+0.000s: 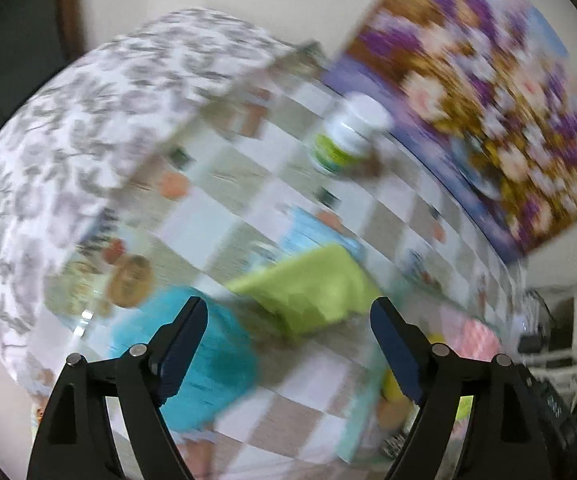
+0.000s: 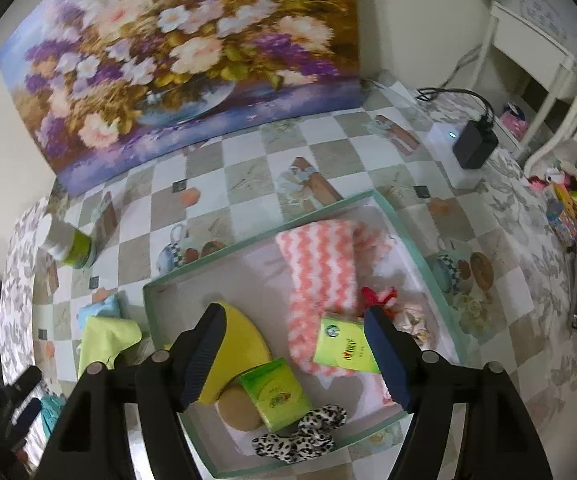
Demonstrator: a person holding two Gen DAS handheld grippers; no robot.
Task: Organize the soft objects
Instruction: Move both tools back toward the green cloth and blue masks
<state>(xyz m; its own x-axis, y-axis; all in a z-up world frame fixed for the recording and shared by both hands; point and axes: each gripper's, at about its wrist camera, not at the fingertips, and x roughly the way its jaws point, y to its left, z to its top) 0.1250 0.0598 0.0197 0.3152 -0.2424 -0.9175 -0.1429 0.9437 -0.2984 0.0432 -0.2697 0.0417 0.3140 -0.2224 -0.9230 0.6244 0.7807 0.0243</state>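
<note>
In the blurred left wrist view, my left gripper (image 1: pixel 288 308) is open and holds nothing. It hangs above a lime green cloth (image 1: pixel 308 288) and a teal cloth (image 1: pixel 208 360) on the checkered tablecloth, with a light blue cloth (image 1: pixel 320 228) just beyond. My right gripper (image 2: pixel 294 312) is open and empty over a mint-rimmed box (image 2: pixel 404 232). The box holds a pink zigzag towel (image 2: pixel 320 272), a yellow sponge (image 2: pixel 244 340), two green tissue packs (image 2: pixel 276 394), a tan round pad (image 2: pixel 238 408) and a leopard scrunchie (image 2: pixel 304 432). The green cloth (image 2: pixel 104 340) lies left of the box.
A floral painting (image 2: pixel 176 60) leans on the wall at the back of the table. A white jar with a green label (image 2: pixel 72 248) stands at the left. A black charger (image 2: pixel 474 148) with its cable sits at the far right. White furniture (image 2: pixel 536 48) stands beyond the table.
</note>
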